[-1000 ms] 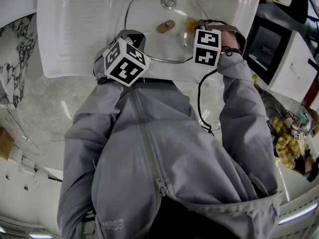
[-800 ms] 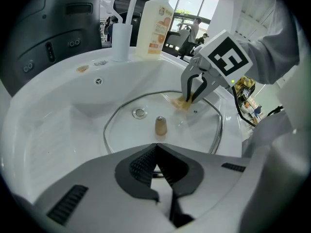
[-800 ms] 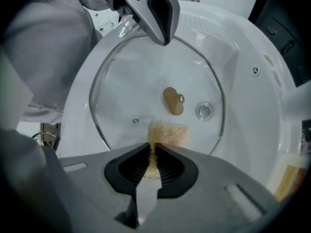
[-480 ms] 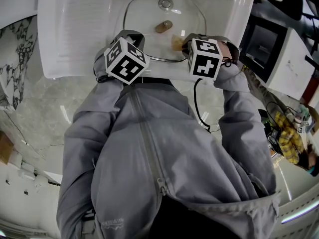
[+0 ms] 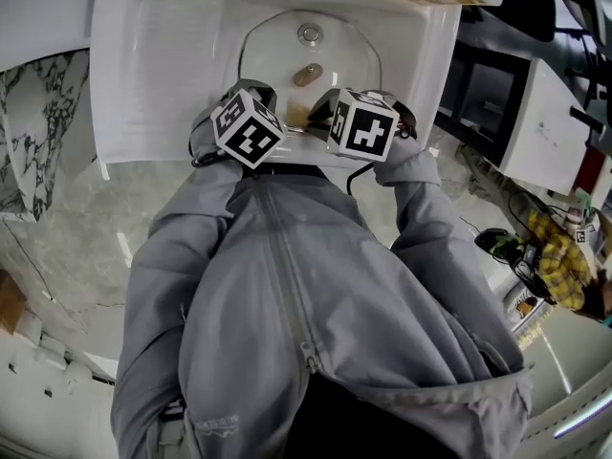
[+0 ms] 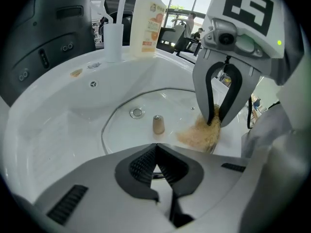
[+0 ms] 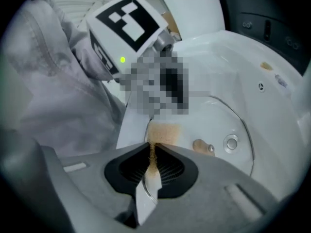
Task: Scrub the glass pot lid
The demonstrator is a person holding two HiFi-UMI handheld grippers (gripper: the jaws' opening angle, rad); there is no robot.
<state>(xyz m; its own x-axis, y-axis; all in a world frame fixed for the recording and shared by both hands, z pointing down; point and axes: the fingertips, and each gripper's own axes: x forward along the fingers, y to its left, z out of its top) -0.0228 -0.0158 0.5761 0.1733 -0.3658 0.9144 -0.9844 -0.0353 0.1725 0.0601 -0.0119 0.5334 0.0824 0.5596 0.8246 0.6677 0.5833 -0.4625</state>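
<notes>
The glass pot lid [image 5: 335,51] lies in the white sink's basin [image 5: 172,55] with its tan knob [image 5: 306,75] up. My left gripper [image 6: 155,166] is shut on the lid's near rim. In the head view its marker cube [image 5: 249,127] hides the jaws. My right gripper [image 7: 151,152] is shut on a tan sponge [image 7: 163,132]. That sponge [image 6: 199,135] presses on the glass at the lid's near edge, just beside the left gripper. From the left gripper view the right gripper [image 6: 215,122] stands steeply over the sponge, to the right of the knob [image 6: 158,124].
The basin's drain [image 5: 309,33] shows through the glass beyond the knob. A soap bottle [image 6: 148,21] and a white cup [image 6: 112,42] stand on the sink's far ledge. Dark appliances [image 5: 497,103] stand to the right of the sink. The person's grey jacket [image 5: 287,304] fills the near side.
My right gripper has dragged the sponge across the lid from its right side toward the near edge, ending close to the left gripper. The left gripper has kept still on the rim.
</notes>
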